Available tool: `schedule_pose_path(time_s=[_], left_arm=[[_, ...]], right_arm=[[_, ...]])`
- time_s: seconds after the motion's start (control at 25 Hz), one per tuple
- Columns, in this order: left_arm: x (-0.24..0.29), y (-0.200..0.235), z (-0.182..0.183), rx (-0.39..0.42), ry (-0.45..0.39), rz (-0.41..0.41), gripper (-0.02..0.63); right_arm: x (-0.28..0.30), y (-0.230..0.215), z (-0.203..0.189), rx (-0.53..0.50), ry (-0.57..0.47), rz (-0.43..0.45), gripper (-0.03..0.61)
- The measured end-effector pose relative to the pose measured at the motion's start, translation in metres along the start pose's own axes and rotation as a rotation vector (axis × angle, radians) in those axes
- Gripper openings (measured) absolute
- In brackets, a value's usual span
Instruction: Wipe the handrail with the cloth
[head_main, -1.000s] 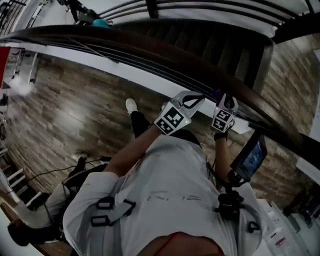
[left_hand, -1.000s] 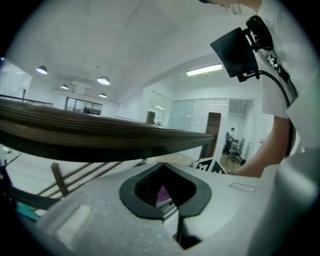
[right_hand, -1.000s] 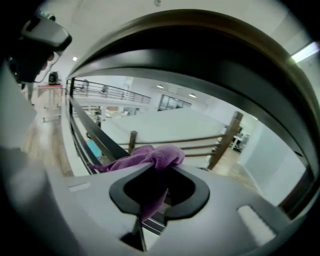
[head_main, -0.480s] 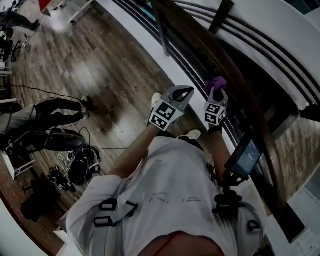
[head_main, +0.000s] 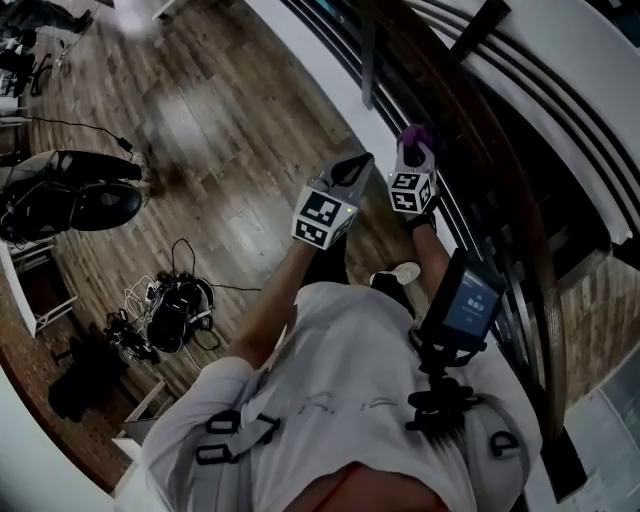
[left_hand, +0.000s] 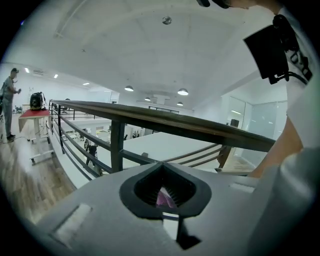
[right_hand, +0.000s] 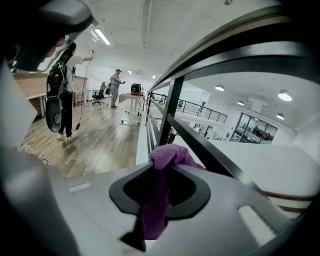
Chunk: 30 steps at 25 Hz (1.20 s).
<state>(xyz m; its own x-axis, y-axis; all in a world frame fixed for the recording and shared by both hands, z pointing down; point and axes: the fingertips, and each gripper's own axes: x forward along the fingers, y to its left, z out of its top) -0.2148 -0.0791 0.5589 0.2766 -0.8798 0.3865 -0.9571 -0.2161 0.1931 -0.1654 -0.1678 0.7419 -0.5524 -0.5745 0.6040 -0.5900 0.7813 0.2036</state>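
Wood-plank floor spreads below, with tangled cables at its left. Left gripper hangs with its jaws together and empty, just beside the right gripper, which is clamped on the purple cloth close to the dark handrail.

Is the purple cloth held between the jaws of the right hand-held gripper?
Yes, the right gripper view shows the cloth pinched between the jaws of the right hand-held gripper, with a bunch sticking out past them.
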Motion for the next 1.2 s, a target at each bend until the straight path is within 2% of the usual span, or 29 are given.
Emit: schedule_pose_path(time_s=[0.28,0.56,0.72,0.88,1.08,1.2], left_arm=[[0.022,0.092,-0.011,-0.037,0.056,0.025,0.000],[0.053,0.152,-0.037,-0.080,0.126,0.026,0.000],[0.067,0.171,-0.038,-0.096,0.163,0.018,0.000],[0.068,0.171,-0.047,-0.089,0.164,0.000,0.000],[0.058,0.149,-0.058,-0.062,0.170,-0.017,0.000],[0.064,0.128,-0.054,-0.049,0.171,-0.049,0.000]], right_arm=[[0.117,0.017,0.044,0.036,0.045,-0.004,0.061],[0.214,-0.003,0.057,0.107,0.081,-0.092,0.057],[0.256,-0.009,0.056,0.042,0.142,-0.103,0.058],[0.259,-0.011,0.043,0.047,0.161,-0.143,0.057],[0.221,-0.006,0.005,0.097,0.200,-0.164,0.057],[0.196,-0.021,-0.016,0.108,0.215,-0.175,0.057]])
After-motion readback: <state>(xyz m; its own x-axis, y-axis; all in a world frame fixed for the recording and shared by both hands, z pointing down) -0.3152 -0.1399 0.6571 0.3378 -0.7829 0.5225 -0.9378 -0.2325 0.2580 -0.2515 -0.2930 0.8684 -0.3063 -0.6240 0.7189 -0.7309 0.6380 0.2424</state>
